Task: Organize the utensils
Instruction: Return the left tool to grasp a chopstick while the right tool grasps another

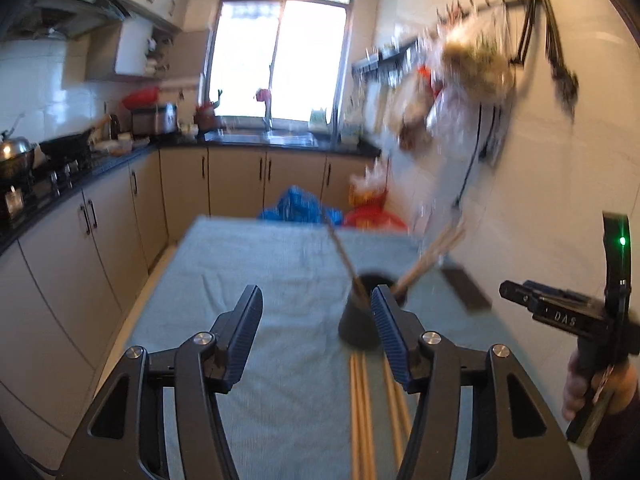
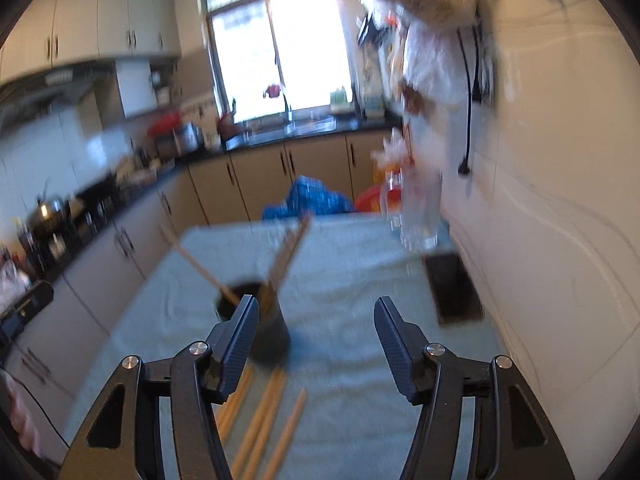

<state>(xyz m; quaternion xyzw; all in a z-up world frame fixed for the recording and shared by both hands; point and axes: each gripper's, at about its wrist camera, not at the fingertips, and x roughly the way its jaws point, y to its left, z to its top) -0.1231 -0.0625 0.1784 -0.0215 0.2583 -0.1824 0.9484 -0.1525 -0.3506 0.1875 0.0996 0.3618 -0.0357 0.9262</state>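
Kitchen cabinets and a bright window back a table under a pale green cloth (image 1: 256, 264), where a dark round holder (image 1: 358, 320) stands with a few chopsticks leaning out of it. Loose chopsticks (image 1: 362, 412) lie flat on the cloth just on the near side of the holder, their long axes running roughly toward it. Both tongs hang apart and empty: the left gripper (image 1: 316, 336) has the loose sticks almost directly below its gap, while the right gripper (image 2: 316, 340) sees them (image 2: 260, 420) toward its left finger, so the left looks better placed.
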